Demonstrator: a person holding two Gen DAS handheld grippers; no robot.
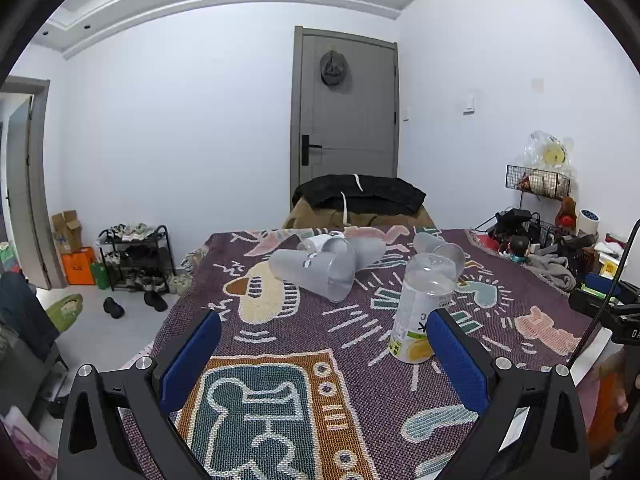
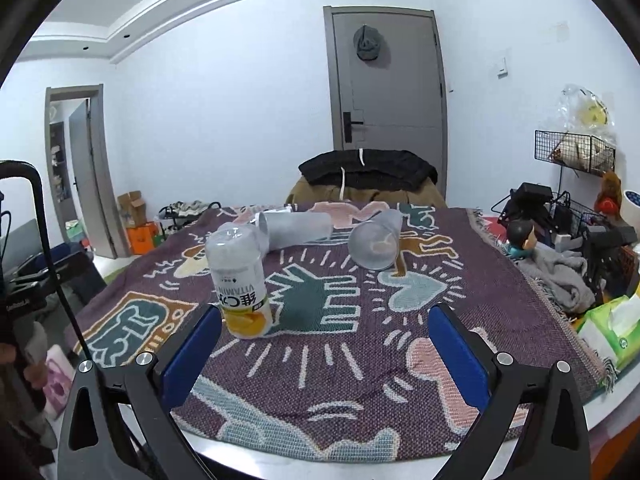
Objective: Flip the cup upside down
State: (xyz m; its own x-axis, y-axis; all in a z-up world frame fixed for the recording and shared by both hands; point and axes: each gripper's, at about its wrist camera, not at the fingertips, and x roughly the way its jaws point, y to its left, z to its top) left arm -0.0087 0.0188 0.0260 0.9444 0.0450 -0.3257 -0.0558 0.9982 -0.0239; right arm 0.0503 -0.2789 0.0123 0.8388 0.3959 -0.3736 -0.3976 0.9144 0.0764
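A clear plastic cup with a yellow lemon label stands upside down on the patterned cloth, label text inverted; it also shows in the right wrist view. My left gripper is open and empty, its right finger just beside the cup. My right gripper is open and empty, its left finger just in front of the cup. Frosted grey cups lie on their sides behind: one large, another to the right.
The table is covered by a purple woven cloth with cartoon figures. A tissue pack, grey cloth and clutter sit at the right edge. A chair with a black jacket stands beyond the far edge. A shoe rack is on the floor at left.
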